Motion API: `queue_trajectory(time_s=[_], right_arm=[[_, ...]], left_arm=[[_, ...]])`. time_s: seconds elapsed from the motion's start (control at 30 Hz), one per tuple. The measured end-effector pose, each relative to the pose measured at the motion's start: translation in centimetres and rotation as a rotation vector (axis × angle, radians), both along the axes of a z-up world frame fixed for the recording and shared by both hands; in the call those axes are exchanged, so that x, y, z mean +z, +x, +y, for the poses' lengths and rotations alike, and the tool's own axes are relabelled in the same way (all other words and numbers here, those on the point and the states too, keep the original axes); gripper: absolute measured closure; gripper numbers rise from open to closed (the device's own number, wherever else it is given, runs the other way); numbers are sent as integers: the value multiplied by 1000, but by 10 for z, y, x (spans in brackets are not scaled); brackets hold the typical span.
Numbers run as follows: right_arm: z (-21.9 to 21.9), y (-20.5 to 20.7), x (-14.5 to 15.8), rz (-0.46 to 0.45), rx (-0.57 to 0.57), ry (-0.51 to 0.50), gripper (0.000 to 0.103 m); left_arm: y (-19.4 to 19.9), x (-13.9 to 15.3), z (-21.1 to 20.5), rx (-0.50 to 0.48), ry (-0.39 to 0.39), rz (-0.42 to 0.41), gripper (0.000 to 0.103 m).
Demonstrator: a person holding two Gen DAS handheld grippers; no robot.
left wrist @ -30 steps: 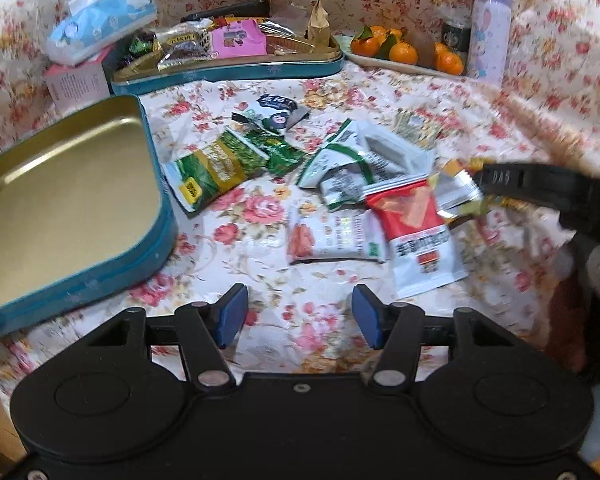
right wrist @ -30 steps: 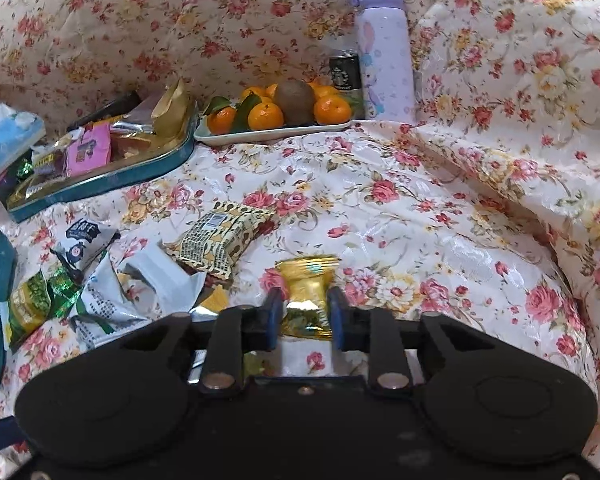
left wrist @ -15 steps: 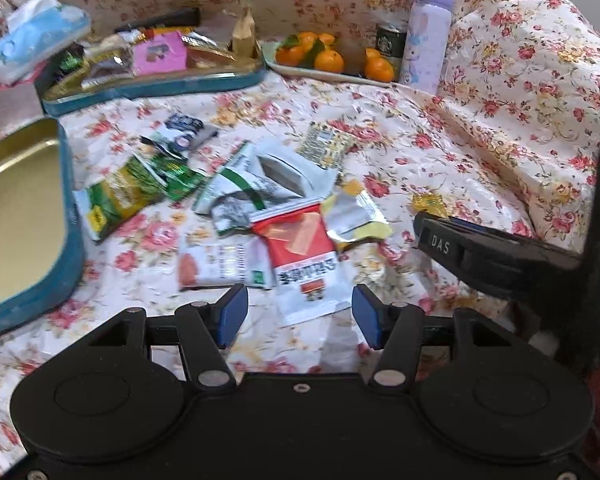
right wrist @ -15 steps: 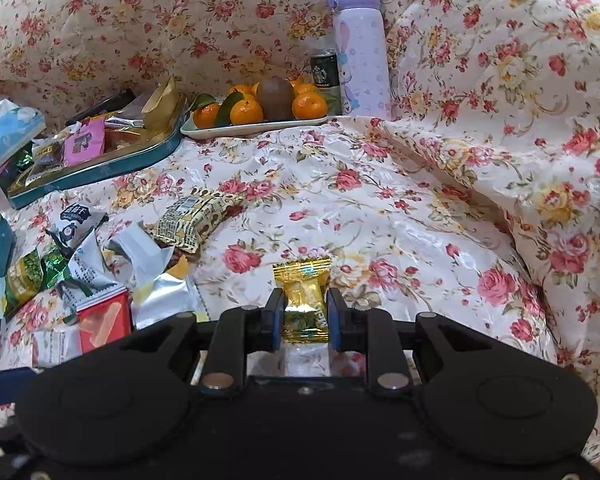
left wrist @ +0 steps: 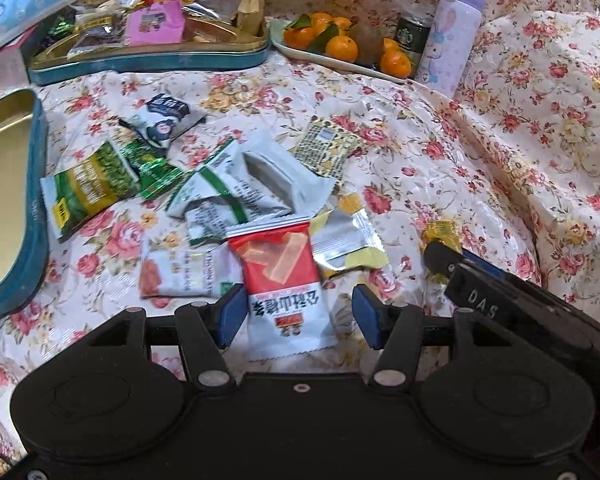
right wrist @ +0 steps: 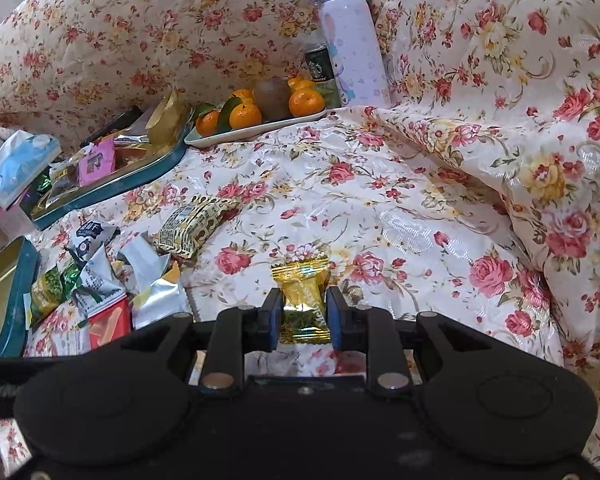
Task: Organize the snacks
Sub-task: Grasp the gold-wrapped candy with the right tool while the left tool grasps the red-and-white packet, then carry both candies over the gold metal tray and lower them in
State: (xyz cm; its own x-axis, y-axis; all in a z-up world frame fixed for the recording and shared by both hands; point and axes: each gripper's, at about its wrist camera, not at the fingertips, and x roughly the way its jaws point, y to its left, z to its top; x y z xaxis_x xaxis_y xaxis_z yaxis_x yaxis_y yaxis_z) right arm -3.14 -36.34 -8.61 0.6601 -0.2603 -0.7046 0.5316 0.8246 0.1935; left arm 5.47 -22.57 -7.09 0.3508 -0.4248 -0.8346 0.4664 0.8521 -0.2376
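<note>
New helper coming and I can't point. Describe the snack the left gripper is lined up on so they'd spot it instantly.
Start at the empty gold-lined teal tin on the left edge of the floral cloth; right of it lies a heap of wrappers. At the heap's near edge, between the open left gripper's blue pads, lies the red-and-white packet. It is the only one with a solid red top.

Wrapped candy (right wrist: 302, 300) between my right fingers (right wrist: 334, 312), loose snack packets (left wrist: 260, 216) heaped at ten o'clock, open tin (left wrist: 40, 184) beyond at nine, fruit plate (right wrist: 256, 130) at twelve, flask (right wrist: 350, 40) behind it, filled tin (right wrist: 112, 188) at eleven.
</note>
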Motion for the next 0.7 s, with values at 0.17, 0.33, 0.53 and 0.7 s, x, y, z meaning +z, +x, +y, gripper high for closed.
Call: queue_trajectory(time_s=[0.17, 0.33, 0.53, 0.7], right_arm=[[6, 1, -1, 9, 17, -49, 79], [9, 2, -2, 15, 34, -90, 79], [11, 1, -3, 17, 42, -109, 79], [10, -2, 2, 27, 27, -104, 80]], left_arm=[[3, -4, -5, 16, 12, 8, 42], [6, -5, -7, 27, 14, 15, 46], [9, -4, -1, 32, 8, 25, 59], [1, 2, 5, 11, 7, 24, 59]])
